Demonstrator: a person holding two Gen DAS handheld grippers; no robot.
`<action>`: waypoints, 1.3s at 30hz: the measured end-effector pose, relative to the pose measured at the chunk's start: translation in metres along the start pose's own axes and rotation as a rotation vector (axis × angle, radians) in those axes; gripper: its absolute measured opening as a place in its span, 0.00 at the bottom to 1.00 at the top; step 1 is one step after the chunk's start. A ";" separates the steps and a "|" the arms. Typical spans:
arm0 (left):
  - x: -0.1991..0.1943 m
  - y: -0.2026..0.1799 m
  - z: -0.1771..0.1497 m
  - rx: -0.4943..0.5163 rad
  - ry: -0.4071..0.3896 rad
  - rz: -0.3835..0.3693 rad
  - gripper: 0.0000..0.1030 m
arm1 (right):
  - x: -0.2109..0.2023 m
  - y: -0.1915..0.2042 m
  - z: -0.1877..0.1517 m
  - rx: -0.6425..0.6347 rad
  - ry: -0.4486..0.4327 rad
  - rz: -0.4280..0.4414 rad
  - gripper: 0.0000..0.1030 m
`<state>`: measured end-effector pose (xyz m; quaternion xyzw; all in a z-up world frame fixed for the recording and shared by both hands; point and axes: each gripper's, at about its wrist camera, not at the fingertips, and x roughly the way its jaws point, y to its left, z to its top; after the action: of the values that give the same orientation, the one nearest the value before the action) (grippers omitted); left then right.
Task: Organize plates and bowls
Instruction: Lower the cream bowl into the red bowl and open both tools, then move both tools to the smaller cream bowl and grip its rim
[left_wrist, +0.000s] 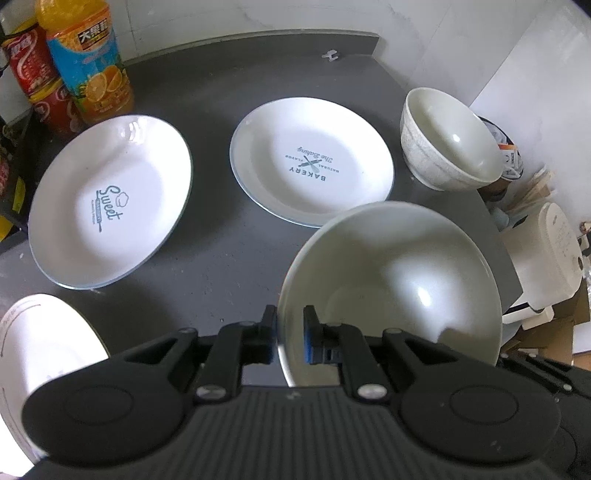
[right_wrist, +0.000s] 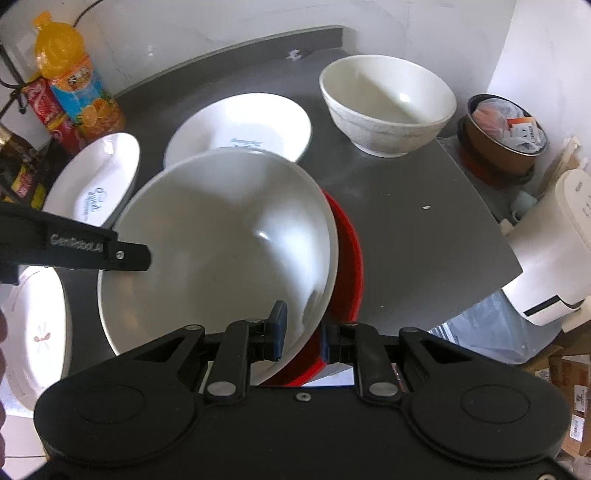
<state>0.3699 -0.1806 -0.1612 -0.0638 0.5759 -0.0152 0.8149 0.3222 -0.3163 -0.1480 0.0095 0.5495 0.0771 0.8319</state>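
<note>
Steep close wrist views, shared table (left_wrist: 221, 92)

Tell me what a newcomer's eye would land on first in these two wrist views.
The big white bowl in the foreground, pinched at its rim by both the left gripper and the right gripper, with something red showing behind its right edge. Next, two white printed plates, the Sweet plate at left and the Bakery plate mid-table, then a smaller bowl at the far right.
</note>
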 end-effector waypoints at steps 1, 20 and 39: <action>0.001 -0.001 0.000 0.004 0.004 0.003 0.12 | 0.001 -0.002 0.001 0.003 -0.004 -0.005 0.18; -0.034 -0.014 0.026 0.031 -0.105 0.004 0.58 | -0.036 -0.020 0.011 0.104 -0.122 0.067 0.42; -0.033 -0.063 0.055 0.063 -0.159 -0.028 0.60 | -0.042 -0.095 0.023 0.264 -0.220 0.021 0.51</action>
<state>0.4137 -0.2354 -0.1047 -0.0473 0.5079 -0.0394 0.8592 0.3390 -0.4148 -0.1104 0.1325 0.4604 0.0113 0.8777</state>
